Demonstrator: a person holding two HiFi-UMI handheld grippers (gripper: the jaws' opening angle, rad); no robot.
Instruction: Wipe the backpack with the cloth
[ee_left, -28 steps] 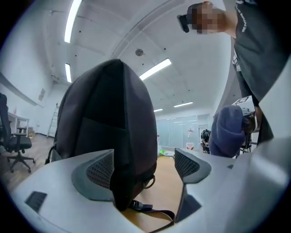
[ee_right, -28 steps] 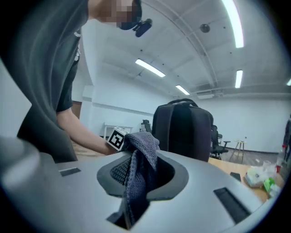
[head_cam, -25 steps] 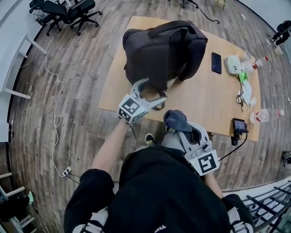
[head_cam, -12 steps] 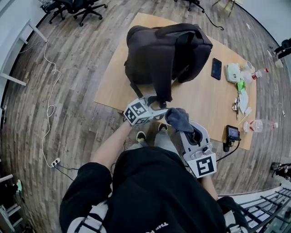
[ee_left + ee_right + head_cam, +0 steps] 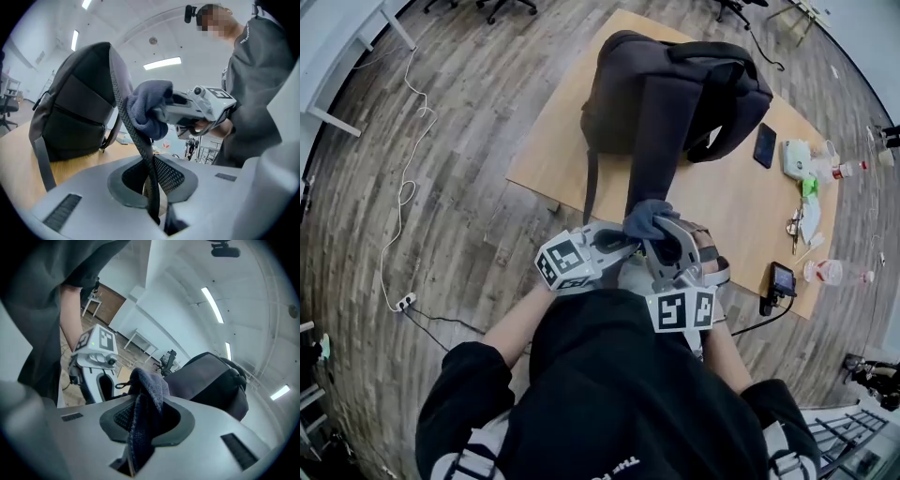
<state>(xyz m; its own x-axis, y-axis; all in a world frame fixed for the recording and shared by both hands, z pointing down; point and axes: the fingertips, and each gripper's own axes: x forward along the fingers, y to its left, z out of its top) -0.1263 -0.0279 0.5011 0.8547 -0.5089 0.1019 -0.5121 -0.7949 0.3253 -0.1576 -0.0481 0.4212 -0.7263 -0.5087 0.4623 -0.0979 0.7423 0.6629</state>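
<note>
Backpack point(image 5: 675, 94), one, dark and bulky, stands on one light wooden worktop point(image 5: 722, 206) at twelve o'clock in the head view. One wide shoulder strap point(image 5: 654, 141) hangs from it toward six o'clock and reaches past the worktop's near edge. Two claws meet at the strap's lower end, just in front of the person's black top.

The left claw point(image 5: 623, 246) comes in from eight o'clock. It has just been closing and is now clenched on the strap, which runs down between its jaws in the left gripper view.

The right claw point(image 5: 661, 234) comes in from five o'clock and grasps one grey-blue cloth point(image 5: 645, 218). The cloth bunches out beyond the jaws and lies against the strap, just above the left claw.

At two o'clock on the worktop lies one dark phone point(image 5: 764, 145), near the backpack. At three o'clock lies one clear plastic bottle point(image 5: 834, 273) on its side. One white cable point(image 5: 403, 206) trails across the plank floor at nine o'clock.
</note>
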